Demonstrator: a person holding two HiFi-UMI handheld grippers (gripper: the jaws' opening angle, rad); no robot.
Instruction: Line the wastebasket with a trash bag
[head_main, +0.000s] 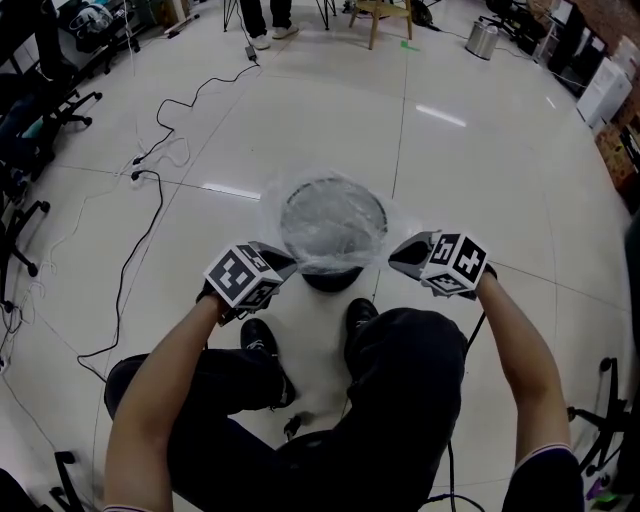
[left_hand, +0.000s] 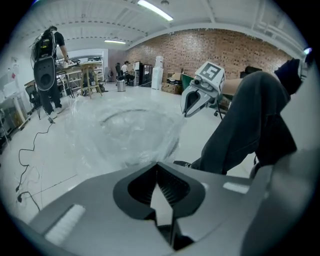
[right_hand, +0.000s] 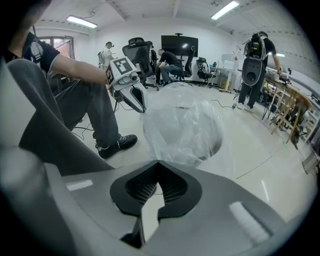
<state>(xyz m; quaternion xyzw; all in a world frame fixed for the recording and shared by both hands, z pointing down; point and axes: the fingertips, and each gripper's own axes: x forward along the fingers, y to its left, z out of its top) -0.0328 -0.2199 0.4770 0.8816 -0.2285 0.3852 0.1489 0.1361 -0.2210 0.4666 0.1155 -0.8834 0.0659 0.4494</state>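
A dark round wastebasket stands on the white floor between the seated person's feet. A clear trash bag lies over its mouth, its edge puffed out around the rim. My left gripper is just off the basket's left side, jaws shut and empty. My right gripper sits at the basket's right side, also shut with nothing in it. The left gripper view shows the crinkled bag ahead of the closed tips, apart from them. In the right gripper view the bag is likewise beyond the closed tips.
Black cables trail over the floor at left. The person's shoes and knees flank the basket's near side. A wooden stool and a metal bin stand far back. Office chairs line the left edge.
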